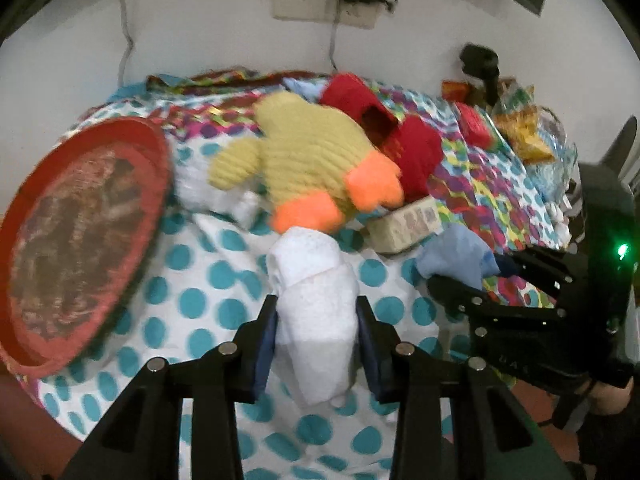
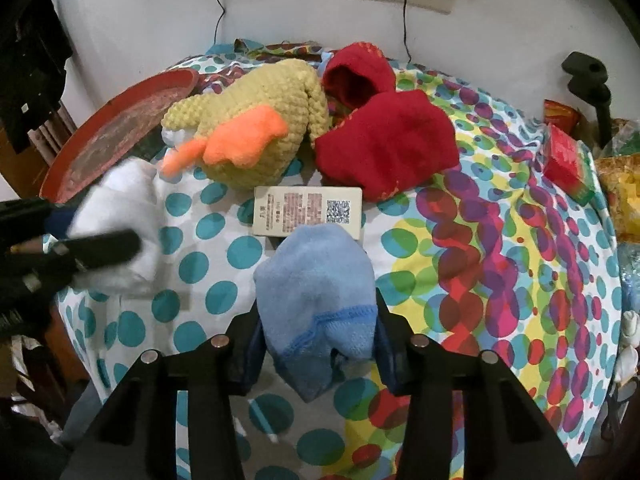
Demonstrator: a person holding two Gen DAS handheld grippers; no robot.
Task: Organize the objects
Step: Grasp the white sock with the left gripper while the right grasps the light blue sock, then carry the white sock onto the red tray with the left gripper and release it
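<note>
— What's carrying everything?

— A surface under a dotted cloth (image 2: 208, 264): teal dots on white ahead of the left fingers, many-coloured overlapping dots ahead and to the right of the right fingers.

— And lying on it?

— Straight beyond the right fingertips, a flat cream box (image 2: 308, 210) with a QR code. Past that, a knitted yellow duck (image 2: 256, 120) with orange feet, and just to its right, touching it, two red socks (image 2: 384, 140). Far left of the left fingers, a round red tray (image 1: 80, 236) tilts up at the cloth's edge. Far right of the right fingers, a small red box (image 2: 566, 160) sits near crinkly snack packets (image 2: 620, 196).
</note>
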